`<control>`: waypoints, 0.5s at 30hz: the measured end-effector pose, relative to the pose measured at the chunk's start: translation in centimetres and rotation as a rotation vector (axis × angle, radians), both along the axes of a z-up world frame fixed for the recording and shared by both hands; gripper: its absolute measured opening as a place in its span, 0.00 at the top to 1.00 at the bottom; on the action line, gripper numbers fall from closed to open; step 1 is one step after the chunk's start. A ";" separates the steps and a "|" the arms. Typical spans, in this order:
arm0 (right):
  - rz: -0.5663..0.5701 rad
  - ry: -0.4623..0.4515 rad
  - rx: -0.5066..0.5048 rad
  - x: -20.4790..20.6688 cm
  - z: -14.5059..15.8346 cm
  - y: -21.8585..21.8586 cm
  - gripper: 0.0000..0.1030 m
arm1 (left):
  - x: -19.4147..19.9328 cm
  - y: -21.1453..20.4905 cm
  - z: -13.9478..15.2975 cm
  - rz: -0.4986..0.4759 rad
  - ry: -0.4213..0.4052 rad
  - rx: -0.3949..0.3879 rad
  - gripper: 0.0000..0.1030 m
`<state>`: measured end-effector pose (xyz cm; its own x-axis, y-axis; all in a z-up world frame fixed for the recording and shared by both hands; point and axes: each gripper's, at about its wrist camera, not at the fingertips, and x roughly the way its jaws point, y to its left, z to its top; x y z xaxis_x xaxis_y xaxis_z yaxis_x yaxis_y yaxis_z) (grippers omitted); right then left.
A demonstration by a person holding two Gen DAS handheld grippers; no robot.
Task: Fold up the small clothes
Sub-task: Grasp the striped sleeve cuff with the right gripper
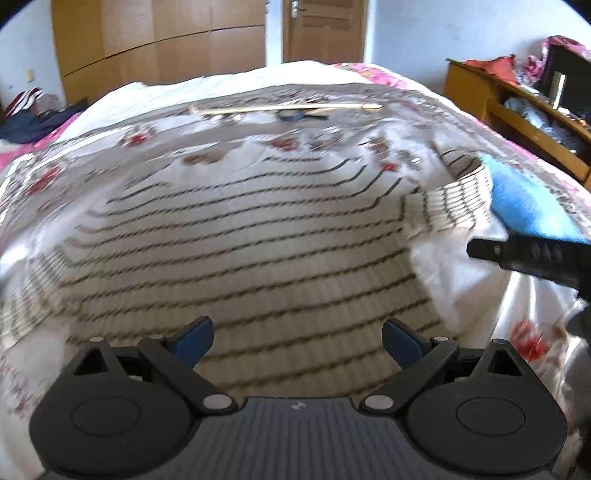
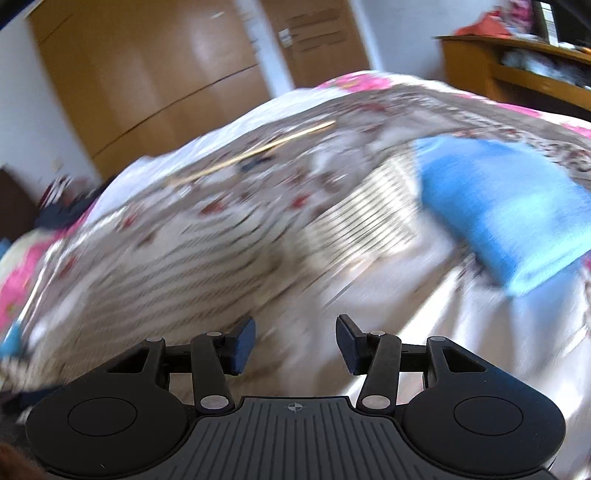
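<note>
Floral bed (image 1: 155, 147) — ribbed striped knit (image 1: 240, 258).

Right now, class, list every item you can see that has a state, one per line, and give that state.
Left gripper: open, empty.
Right gripper: open, empty.
Beige knitted garment with dark stripes: spread flat on bed.
Blue folded cloth: folded, lying on bed.
Brown wooden door: closed.

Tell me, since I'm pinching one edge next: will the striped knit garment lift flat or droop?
Probably droop: the striped knit garment lies limp, following the bedspread. Its sleeve is already bent, so loose parts would likely trail. It looks light.
</note>
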<state>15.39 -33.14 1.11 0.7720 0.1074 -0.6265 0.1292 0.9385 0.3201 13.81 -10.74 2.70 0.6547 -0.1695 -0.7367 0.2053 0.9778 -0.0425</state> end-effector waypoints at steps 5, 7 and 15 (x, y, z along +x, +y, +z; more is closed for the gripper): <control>-0.136 0.028 0.161 4.3 -1.6 -5.9 0.52 | 1.8 -1.9 -0.9 -0.037 -0.012 -0.018 0.00; -0.171 -0.002 0.201 5.6 -1.7 -7.8 0.52 | 2.2 -2.0 -1.4 -0.045 -0.009 -0.040 0.00; -0.276 -0.019 0.321 9.4 -4.4 -10.9 0.48 | 3.2 -1.7 -3.1 -0.038 0.022 -0.088 0.00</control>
<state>24.81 -44.03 -3.32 0.8101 0.0824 -0.5805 0.3533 0.7215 0.5955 17.03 -12.48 -0.38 0.6307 -0.2591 -0.7315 0.2405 0.9615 -0.1332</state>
